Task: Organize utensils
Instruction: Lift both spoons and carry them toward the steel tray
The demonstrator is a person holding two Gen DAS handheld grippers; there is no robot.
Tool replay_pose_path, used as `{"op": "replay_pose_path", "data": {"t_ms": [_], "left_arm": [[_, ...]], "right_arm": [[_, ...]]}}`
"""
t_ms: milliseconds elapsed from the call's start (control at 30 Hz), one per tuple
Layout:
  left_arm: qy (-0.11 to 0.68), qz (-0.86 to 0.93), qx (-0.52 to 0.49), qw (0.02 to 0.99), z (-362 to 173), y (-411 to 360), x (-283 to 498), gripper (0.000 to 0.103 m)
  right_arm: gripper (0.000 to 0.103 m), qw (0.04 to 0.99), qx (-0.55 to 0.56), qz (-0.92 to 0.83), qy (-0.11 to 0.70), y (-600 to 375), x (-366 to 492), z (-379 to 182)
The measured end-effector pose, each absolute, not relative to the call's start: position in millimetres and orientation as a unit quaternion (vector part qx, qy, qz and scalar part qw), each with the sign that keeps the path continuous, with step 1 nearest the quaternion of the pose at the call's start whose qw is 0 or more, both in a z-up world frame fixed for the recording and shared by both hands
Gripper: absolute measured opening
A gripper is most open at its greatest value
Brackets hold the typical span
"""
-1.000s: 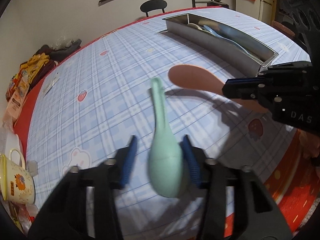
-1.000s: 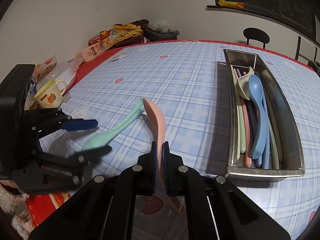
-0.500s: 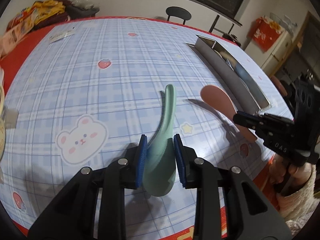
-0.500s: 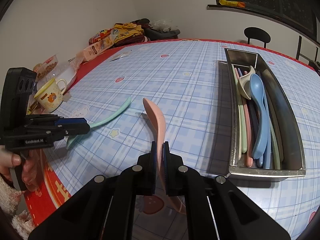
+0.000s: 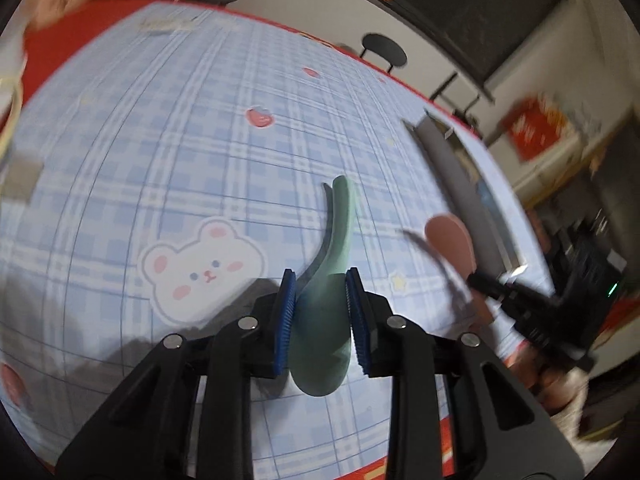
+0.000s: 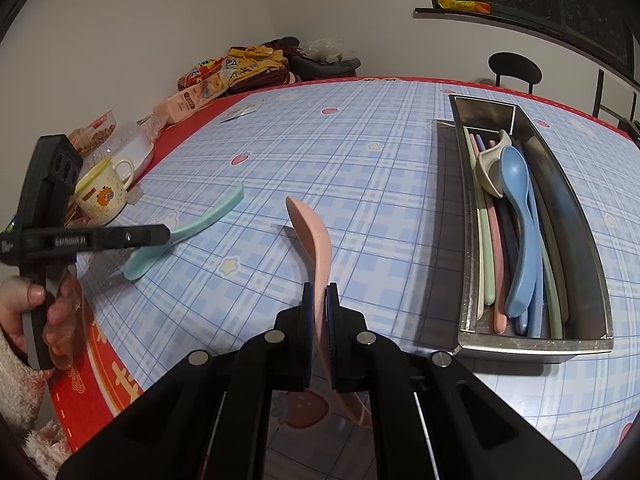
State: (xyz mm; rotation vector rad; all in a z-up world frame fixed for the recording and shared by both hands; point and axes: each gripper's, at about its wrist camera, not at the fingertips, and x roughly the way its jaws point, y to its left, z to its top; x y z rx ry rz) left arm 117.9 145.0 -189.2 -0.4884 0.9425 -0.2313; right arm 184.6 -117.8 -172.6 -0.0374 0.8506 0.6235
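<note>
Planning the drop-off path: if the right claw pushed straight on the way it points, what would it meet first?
Probably the checked tablecloth ahead of the pink spoon that the right claw grips; the metal tray sits off to the side.

Black grippers, blue-ribbed jaws, silver screws, fluffy white sleeve.

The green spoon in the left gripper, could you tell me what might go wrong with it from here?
The left gripper has just been closing on the green spoon across its rounded bowl, so it could squirt out or twist. Its long handle sticks out forward and might catch the rim of the already crowded metal tray.
</note>
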Motion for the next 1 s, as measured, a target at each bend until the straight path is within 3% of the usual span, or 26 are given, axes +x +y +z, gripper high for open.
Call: {"op": "replay_pose_path", "data": {"t_ms": [67,167,267,367,500,1000], "left_arm": [[0.44,-0.106,-0.266,0.851,-190.9,158.0,116.9,0.023],[0.436,-0.087,-0.291,0.847,-192.5,173.1,115.4,0.005],[0.443,-0.088,-0.281,0.847,-195.3,173.0,116.0,0.004],[0.445,-0.091,-0.254,0.854,-192.5,163.0,116.4,0.007],[0.432,-0.094,-0.242,0.864,-183.9,159.2,121.0,0.027],[0.442,-0.095,-0.194,0.871,-179.3,140.2,159.0,0.03]], "right_arm": [[0.007,0.863,-0.018,0.299,0.406,-117.9,185.0,-172.6],[0.007,0.863,-0.018,0.299,0.407,-117.9,185.3,-172.7],[0.007,0.862,-0.017,0.3,0.408,-117.6,185.3,-173.0],[0.007,0.862,-0.017,0.3,0.409,-117.2,185.6,-173.5],[0.007,0.861,-0.018,0.3,0.409,-116.9,185.7,-173.6],[0.007,0.859,-0.014,0.303,0.412,-118.5,187.2,-174.5]]}}
